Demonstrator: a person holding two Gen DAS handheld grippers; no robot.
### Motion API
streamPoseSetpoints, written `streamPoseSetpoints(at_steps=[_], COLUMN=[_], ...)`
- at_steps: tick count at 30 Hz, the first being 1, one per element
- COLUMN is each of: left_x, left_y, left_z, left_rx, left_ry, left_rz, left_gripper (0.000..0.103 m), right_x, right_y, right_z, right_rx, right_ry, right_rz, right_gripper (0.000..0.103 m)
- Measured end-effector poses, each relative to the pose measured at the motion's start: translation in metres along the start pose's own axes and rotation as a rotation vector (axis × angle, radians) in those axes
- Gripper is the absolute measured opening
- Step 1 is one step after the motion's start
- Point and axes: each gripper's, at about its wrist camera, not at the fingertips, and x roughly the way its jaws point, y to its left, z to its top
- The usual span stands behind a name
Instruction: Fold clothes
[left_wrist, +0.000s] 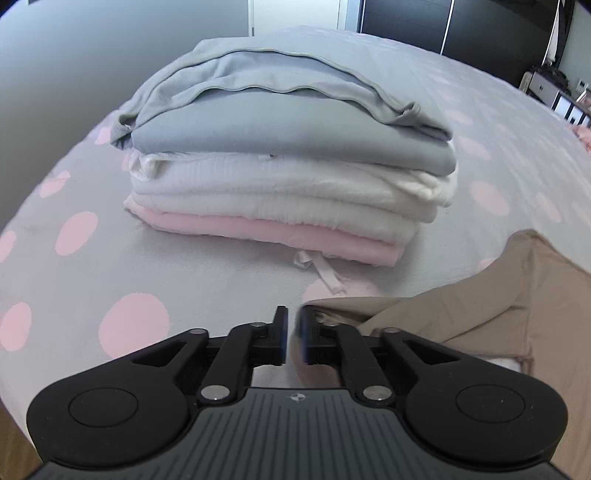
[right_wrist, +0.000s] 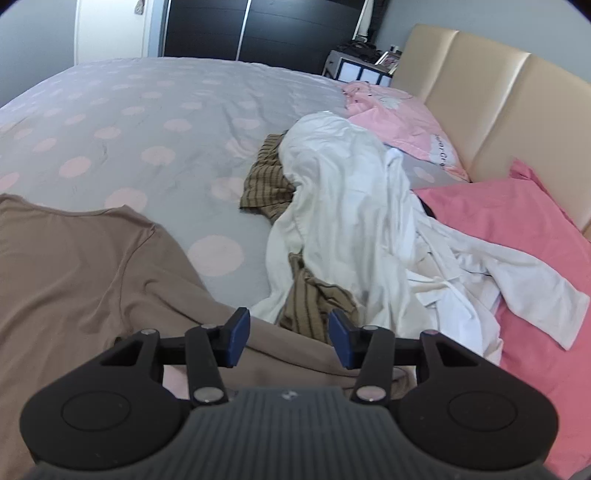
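Observation:
A tan shirt (right_wrist: 74, 266) lies spread flat on the grey bedspread with pink dots (right_wrist: 129, 110). My right gripper (right_wrist: 288, 314) hovers open over its near right edge, with nothing between the blue pads. In the left wrist view the same tan shirt (left_wrist: 480, 306) lies at the lower right. My left gripper (left_wrist: 294, 310) hangs at the shirt's left edge. Its jaws stand a narrow gap apart, and no cloth is pinched between them. Beyond it stands a neat stack of folded clothes (left_wrist: 291, 177): grey on top, white in the middle, pink at the bottom.
A heap of unfolded laundry lies to the right: a white garment (right_wrist: 343, 206) over an olive striped one (right_wrist: 267, 181). Pink pillows (right_wrist: 517, 229) rest against a beige padded headboard (right_wrist: 480, 92). Dark wardrobe doors (right_wrist: 258, 29) stand beyond the bed.

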Motion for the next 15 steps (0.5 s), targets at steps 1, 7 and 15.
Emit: streamPoseSetpoints(at_steps=[1,7,15], left_x=[-0.005,-0.034,0.003], left_y=[-0.003,-0.046,-0.145], left_z=[0.0,0.008,0.018], left_rx=[0.015,0.147,0.352], left_ry=[-0.02,-0.105,-0.078], left_rz=[0.02,-0.104,-0.258], left_gripper=[0.022,0.023,0.037], right_x=[0.002,0.016,0.053], right_y=[0.002,0.013,0.039], right_z=[0.001,0.005,0.031], right_rx=[-0.005,-0.002,0.068], right_ry=[0.005,0.02,0.021], right_rz=[0.003,0.057,0.144], right_gripper=[0.051,0.048,0.048])
